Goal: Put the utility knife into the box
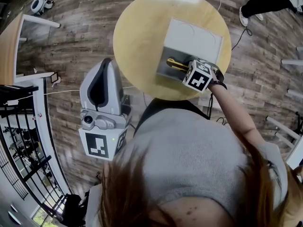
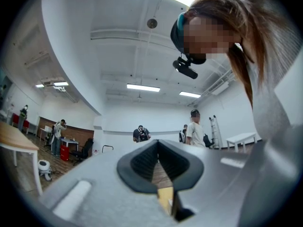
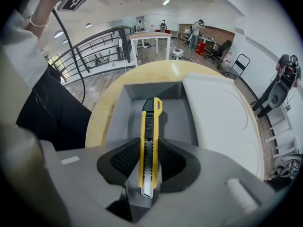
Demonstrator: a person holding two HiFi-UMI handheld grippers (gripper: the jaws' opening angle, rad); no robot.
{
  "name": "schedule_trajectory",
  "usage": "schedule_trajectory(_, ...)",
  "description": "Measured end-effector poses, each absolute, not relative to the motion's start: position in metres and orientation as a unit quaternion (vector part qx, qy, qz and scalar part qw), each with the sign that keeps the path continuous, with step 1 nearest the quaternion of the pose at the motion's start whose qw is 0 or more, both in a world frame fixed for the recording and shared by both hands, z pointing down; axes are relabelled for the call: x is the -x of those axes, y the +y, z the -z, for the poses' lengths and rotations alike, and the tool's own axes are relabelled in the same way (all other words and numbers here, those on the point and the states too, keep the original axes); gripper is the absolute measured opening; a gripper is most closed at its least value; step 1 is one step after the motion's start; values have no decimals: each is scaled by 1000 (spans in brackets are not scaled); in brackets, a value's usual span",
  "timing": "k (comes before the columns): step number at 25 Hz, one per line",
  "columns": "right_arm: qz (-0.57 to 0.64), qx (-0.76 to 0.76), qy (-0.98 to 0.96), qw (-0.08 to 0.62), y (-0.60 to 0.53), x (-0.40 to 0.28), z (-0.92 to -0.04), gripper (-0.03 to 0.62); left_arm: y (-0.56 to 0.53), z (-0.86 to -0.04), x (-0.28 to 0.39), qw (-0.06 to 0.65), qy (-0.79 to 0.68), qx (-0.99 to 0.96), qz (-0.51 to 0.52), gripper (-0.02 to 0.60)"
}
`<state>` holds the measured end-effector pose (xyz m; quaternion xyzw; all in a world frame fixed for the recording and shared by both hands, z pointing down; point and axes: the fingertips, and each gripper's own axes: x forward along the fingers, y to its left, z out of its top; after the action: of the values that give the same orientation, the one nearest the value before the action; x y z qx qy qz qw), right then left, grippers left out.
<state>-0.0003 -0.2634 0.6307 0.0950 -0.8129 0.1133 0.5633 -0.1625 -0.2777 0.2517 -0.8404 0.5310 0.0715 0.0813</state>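
Currently the right hand-held gripper [image 3: 148,150] is pinching the utility knife [image 3: 150,126] at mid-body. The knife lies lengthwise along the jaws, with its black-capped end pointing forward over the open box [image 3: 120,119]. That puts the knife in the air above the box cavity, not yet resting inside. The box sits on the round tabletop [image 3: 102,112] with its lid [image 3: 220,117] folded out to the right, so the approach from above is unobstructed. The lengthwise hold probably lets the knife go in parallel to the box floor without catching the walls. The left hand-held gripper [image 2: 158,162] is pressed together with nothing in it. It is off the tabletop, pointing up and away, likely just parked clear. Judgement: the task is near its end; lower, then release.
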Motion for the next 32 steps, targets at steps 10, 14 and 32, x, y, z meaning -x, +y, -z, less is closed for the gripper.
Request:
schedule_trajectory(10, -124, -94, -793, 589, -261, -3, -646, 120, -281, -250, 167, 80, 538, 836, -70, 4)
schedule_trajectory(14, -126, -90, -788, 596, -259, -4, -651, 120, -279, -250, 167, 85, 539, 835, -67, 3)
schedule_trajectory(32, -114, -73, -777, 615, -254, 0, -658, 126, -273, -244, 174, 97, 553, 825, -58, 3)
